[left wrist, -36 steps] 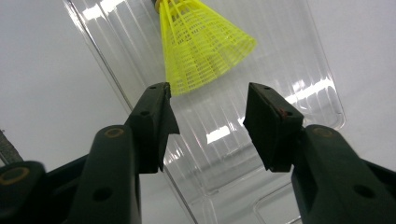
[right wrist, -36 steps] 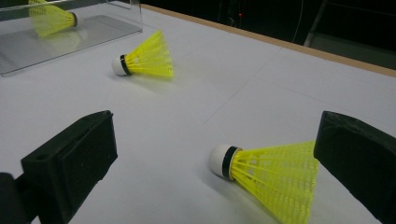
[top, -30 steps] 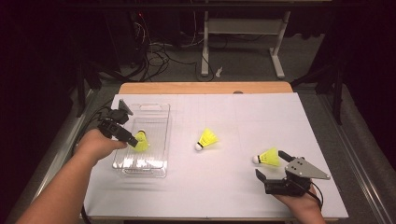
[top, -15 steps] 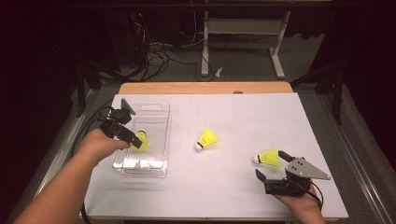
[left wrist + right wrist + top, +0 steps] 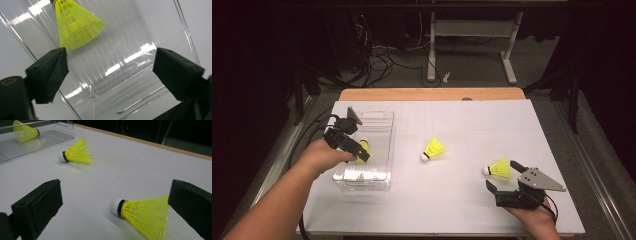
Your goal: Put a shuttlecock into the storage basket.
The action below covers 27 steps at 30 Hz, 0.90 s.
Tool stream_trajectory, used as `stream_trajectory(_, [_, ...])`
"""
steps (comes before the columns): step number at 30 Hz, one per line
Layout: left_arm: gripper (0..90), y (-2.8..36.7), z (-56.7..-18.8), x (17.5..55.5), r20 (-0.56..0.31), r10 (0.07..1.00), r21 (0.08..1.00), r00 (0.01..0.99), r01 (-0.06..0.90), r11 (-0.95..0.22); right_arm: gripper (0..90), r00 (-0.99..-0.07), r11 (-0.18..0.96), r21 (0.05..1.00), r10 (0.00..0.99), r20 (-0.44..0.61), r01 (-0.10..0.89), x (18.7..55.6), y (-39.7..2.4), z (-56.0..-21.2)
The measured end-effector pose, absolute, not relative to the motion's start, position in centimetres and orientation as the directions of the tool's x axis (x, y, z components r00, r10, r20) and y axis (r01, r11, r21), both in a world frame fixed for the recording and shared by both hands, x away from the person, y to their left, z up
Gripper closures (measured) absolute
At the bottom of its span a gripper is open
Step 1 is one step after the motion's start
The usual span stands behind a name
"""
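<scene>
A clear plastic box [image 5: 379,170] stands at the table's left, and a yellow shuttlecock [image 5: 364,145] lies inside it. My left gripper [image 5: 355,148] hovers over the box. Its jaws have just been opening and now stand wide, nothing between them. In the left gripper view that shuttlecock [image 5: 75,25] rests on the box floor [image 5: 120,50], beyond the left gripper [image 5: 110,67]. A second shuttlecock [image 5: 433,149] lies mid-table. A third shuttlecock [image 5: 145,213] lies on its side between the spread jaws of my right gripper [image 5: 115,193], which is open and rests low at the front right.
White paper [image 5: 472,130] covers the table, with a wooden edge [image 5: 432,94] at the back. Beyond it are dark floor, cables [image 5: 382,60] and a white desk frame [image 5: 472,40]. The cable of the left gripper trails off the table's left side.
The left gripper's jaws have spread apart and let go of the shuttlecock, which now lies in the box. The right gripper and the other two shuttlecocks have not moved.
</scene>
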<state>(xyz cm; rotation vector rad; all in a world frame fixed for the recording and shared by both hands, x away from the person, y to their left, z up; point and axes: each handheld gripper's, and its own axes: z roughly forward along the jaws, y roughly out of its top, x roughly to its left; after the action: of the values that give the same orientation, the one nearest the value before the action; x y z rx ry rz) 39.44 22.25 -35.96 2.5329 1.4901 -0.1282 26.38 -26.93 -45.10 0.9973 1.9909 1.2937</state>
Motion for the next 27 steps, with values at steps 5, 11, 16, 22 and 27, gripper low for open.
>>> stream_trajectory(5, [4.1, 21.7, -35.7, 39.3, -0.181, 0.847, 0.124, 0.499, 0.866, -0.484, 0.0, -0.566, 0.267, 0.920, 0.822, -0.062, 0.288, 26.5, -26.9, -45.2])
stream_trajectory(11, [0.6, 20.9, -35.6, 39.0, -0.187, 0.832, 0.132, 0.523, 0.852, -0.506, 0.0, -0.573, 0.273, 0.919, 0.817, -0.065, 0.286, 26.4, -26.8, -45.2])
stream_trajectory(16, [0.6, 20.3, -35.1, 38.8, -0.196, 0.824, 0.139, 0.532, 0.847, -0.513, 0.0, -0.569, 0.272, 0.918, 0.820, -0.064, 0.289, 26.2, -26.9, -45.3])
stream_trajectory(22, [0.6, 19.0, -34.8, 38.9, -0.202, 0.808, 0.145, 0.553, 0.833, -0.534, 0.0, -0.564, 0.268, 0.919, 0.823, -0.063, 0.288, 26.2, -27.1, -45.2])
stream_trajectory(27, [0.6, 17.7, -34.8, 39.0, -0.205, 0.794, 0.153, 0.572, 0.820, -0.551, 0.0, -0.564, 0.268, 0.920, 0.823, -0.064, 0.287, 26.1, -27.2, -45.2])
